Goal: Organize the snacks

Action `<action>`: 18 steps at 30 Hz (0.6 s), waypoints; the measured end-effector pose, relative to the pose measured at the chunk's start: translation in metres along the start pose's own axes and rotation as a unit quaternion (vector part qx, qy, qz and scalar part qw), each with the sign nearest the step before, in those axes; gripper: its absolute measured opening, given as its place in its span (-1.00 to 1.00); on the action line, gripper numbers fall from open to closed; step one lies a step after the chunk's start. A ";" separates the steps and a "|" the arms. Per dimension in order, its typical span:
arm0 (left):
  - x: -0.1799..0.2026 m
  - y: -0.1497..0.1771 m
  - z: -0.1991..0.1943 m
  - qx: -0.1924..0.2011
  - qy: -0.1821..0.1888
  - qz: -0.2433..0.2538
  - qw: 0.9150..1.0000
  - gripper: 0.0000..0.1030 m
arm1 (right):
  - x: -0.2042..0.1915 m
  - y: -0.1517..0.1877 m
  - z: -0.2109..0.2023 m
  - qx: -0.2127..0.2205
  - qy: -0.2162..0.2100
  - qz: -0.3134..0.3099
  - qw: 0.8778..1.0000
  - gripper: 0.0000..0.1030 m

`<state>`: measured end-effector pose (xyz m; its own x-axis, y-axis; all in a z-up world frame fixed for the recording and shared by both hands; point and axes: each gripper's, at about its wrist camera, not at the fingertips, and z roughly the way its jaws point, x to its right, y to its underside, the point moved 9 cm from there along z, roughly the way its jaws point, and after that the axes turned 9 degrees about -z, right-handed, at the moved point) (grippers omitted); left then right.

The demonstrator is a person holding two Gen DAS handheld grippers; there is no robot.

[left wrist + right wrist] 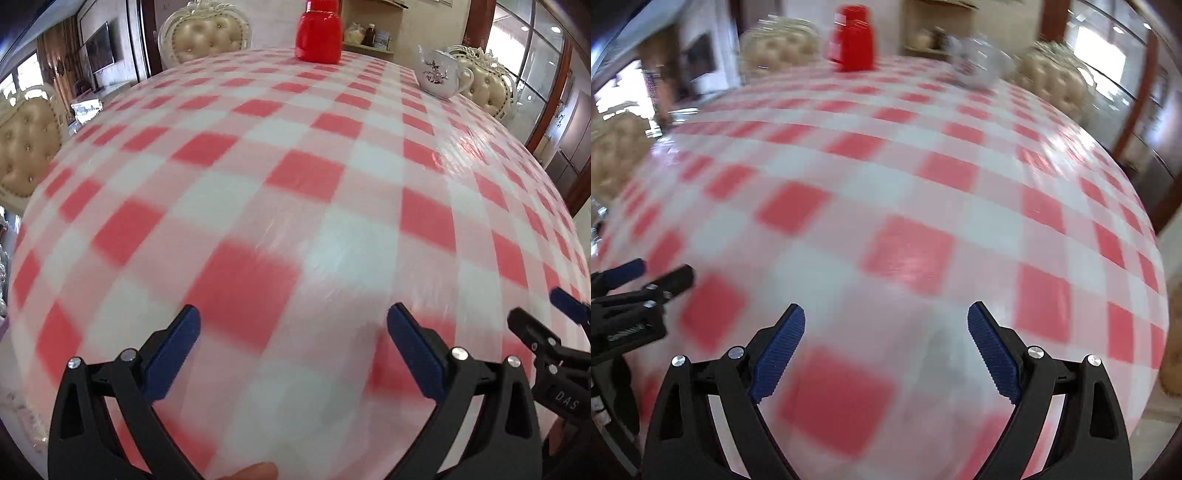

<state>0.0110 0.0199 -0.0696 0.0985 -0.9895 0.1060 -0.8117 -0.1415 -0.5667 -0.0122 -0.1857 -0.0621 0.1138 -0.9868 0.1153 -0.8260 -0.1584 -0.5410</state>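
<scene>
No snacks show in either view. My left gripper hangs open over the near part of a red-and-white checked tablecloth, with nothing between its blue pads. My right gripper is open too, over the same cloth, and holds nothing. In the left wrist view the right gripper pokes in at the right edge. In the right wrist view the left gripper shows at the left edge. The right wrist view is blurred by motion.
A red jar stands at the table's far edge, also the blurred red jar. A white flowered teapot sits far right. Cream tufted chairs ring the table. A shelf with jars stands behind.
</scene>
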 end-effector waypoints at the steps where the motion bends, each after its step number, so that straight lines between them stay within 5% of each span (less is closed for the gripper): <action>1: 0.006 -0.002 0.004 0.001 -0.003 0.006 1.000 0.96 | 0.012 0.000 0.008 -0.007 0.003 0.011 1.000 0.68; 7: 0.026 -0.009 0.014 0.000 -0.013 0.023 1.000 0.97 | 0.044 -0.006 0.024 0.001 0.000 0.030 1.000 0.69; 18: 0.027 -0.014 0.017 -0.003 -0.008 0.021 1.000 0.97 | 0.042 -0.012 0.026 0.012 -0.005 0.026 1.000 0.70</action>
<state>0.0348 -0.0051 -0.0725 0.0745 -0.9948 0.0688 -0.8184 -0.1004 -0.5658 0.0167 -0.2266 -0.0724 0.0766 -0.9940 0.0779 -0.8179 -0.1074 -0.5652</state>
